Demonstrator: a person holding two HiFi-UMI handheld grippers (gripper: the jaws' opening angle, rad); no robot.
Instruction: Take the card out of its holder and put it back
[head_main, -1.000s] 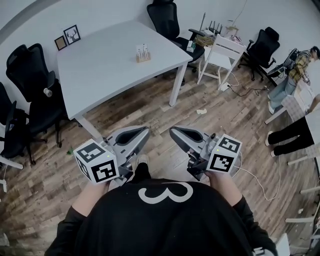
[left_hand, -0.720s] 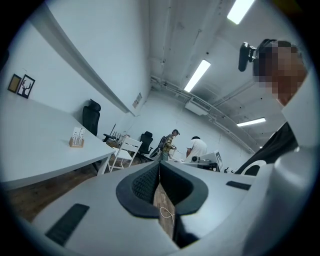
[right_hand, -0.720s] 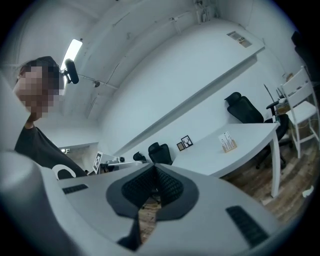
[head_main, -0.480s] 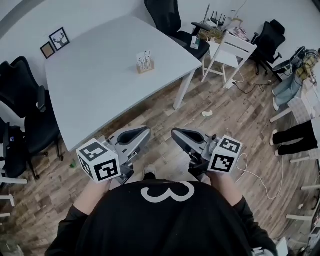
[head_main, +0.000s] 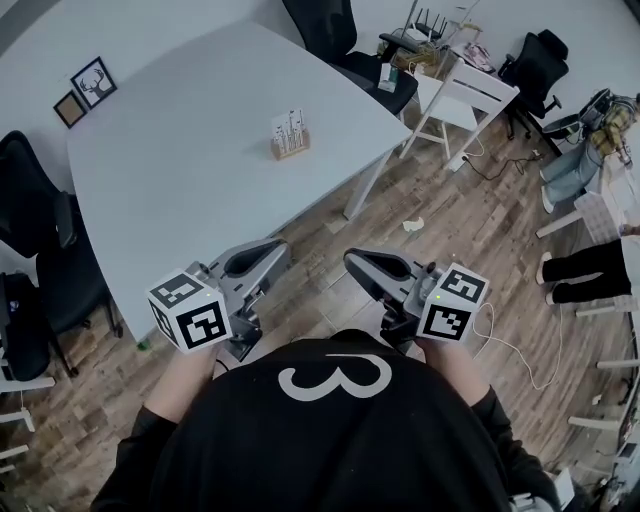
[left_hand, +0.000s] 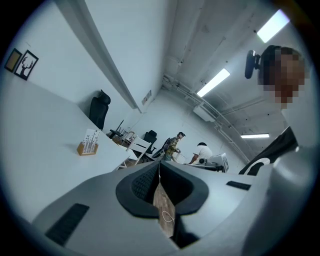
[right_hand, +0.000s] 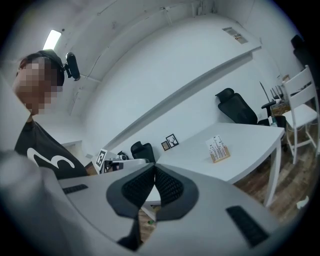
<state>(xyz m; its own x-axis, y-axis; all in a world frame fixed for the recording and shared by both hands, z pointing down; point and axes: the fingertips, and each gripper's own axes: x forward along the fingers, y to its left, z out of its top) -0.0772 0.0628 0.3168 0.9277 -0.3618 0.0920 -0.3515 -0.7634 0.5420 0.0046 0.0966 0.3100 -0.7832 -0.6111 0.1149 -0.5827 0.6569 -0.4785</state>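
A white card stands upright in a small wooden holder (head_main: 289, 134) on the big white table (head_main: 180, 170), well ahead of both grippers. The holder also shows in the left gripper view (left_hand: 88, 144) and the right gripper view (right_hand: 218, 149). My left gripper (head_main: 270, 250) is held at waist height by the table's near corner, its jaws shut with nothing between them (left_hand: 159, 169). My right gripper (head_main: 358, 262) hangs over the wooden floor, right of the table, jaws also shut and holding nothing (right_hand: 154, 170).
Black office chairs (head_main: 35, 260) stand at the table's left and a black chair (head_main: 340, 40) at its far side. A white chair (head_main: 455, 105) is at the back right. Two picture frames (head_main: 85, 88) lean at the table's far corner. A cable (head_main: 510, 345) lies on the floor.
The person has stepped toward the table, which now lies closer and larger in view. Both grippers keep their place in front of the body, still shut.
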